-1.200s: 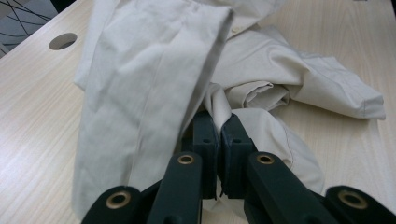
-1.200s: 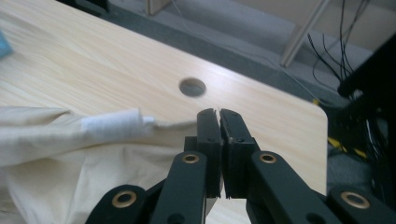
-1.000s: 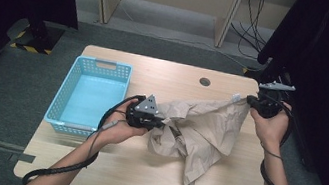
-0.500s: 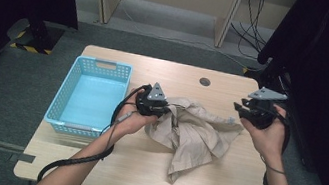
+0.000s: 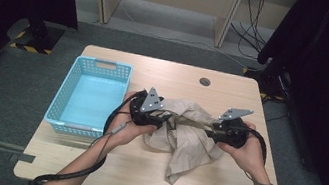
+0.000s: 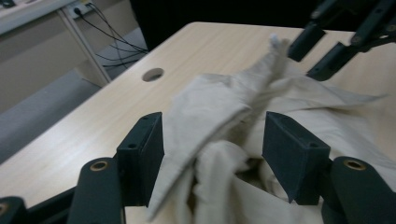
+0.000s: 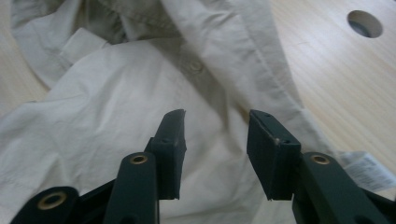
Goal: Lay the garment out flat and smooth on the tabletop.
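Shirt (image 5: pixel 186 131): beige, crumpled in a heap on the counter (image 5: pixel 175 79), right of the blue basket (image 5: pixel 91 93) and apart from it; a loose tail trailing toward the near edge.
Left gripper (image 6: pixel 210 154): jaws just opened, now standing wide; a folded edge of cloth lying loose between them, pads not pressing.
Right gripper (image 7: pixel 215 149): jaws likewise just opened to a middling gap, hovering over the buttoned front strip (image 7: pixel 219 60); nothing pinched.
Label (image 7: pixel 369 170): small white tag showing at the hem, close by the right jaws.
Step in hand: probably regrasping after a release, to spread or fold the shirt.
Doing it well: pick one clean layer at an edge or seam, not a bunch; set the jaws deep enough over the hem to avoid slipping; grip two well-apart points so the cloth pulls flat.
Risk: catching several layers, leaving the heap twisted.
Hole (image 5: pixel 205 81): cable port at the far side, clear of the cloth.
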{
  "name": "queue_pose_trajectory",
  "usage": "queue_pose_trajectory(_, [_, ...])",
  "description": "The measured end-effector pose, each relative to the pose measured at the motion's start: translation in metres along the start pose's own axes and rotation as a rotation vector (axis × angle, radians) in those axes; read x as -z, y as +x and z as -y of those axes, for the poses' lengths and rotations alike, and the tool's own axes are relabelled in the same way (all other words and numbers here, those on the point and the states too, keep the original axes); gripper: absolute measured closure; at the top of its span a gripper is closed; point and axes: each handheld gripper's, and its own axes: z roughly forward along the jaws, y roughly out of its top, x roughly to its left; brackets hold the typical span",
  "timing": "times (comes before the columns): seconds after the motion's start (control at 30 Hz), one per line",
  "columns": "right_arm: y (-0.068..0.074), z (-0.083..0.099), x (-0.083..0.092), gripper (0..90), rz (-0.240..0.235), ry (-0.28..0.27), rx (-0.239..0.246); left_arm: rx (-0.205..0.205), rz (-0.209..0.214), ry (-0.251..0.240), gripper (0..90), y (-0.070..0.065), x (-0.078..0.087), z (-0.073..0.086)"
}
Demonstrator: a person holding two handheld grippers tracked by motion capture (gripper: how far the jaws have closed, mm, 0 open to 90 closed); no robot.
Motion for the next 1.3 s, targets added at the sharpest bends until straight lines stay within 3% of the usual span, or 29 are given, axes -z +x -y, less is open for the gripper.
queue_pose_trajectory(0.13, [0.008,0.003,-0.005,52.8,-0.045,0.022,0.016,-0.054,0.065,0.112,38.2,-0.026,-0.018,0.021])
queue_pose_trajectory(0.23, [0.013,0.006,-0.011,51.0,-0.056,0.053,0.027,-0.052,0.053,0.17,38.2,-0.033,-0.032,0.034])
queue_pose_trajectory(0.4, [0.018,0.01,-0.019,49.8,-0.052,0.109,0.057,-0.047,0.004,0.204,38.3,-0.037,-0.04,0.045])
queue_pose_trajectory(0.5, [0.017,0.01,-0.028,54.3,-0.028,0.154,0.059,-0.043,-0.025,0.227,42.0,-0.035,-0.045,0.048])
queue_pose_trajectory(0.67, [0.019,0.012,-0.039,80.4,-0.055,0.198,0.024,-0.056,-0.065,0.253,54.3,-0.029,-0.053,0.048])
queue_pose_trajectory(0.87, [0.019,0.013,-0.036,80.8,-0.069,0.201,-0.022,-0.041,-0.083,0.247,69.5,-0.018,-0.057,0.046])
queue_pose_trajectory(1.13, [0.039,0.017,-0.023,80.9,-0.155,0.203,0.035,-0.016,-0.135,0.242,75.4,0.005,-0.054,0.035])
queue_pose_trajectory(1.23, [0.047,0.018,-0.018,80.8,-0.211,0.206,0.055,-0.009,-0.16,0.233,76.5,0.013,-0.05,0.03])
queue_pose_trajectory(1.3, [0.051,0.019,-0.015,80.8,-0.247,0.205,0.062,-0.005,-0.153,0.22,76.3,0.014,-0.048,0.028])
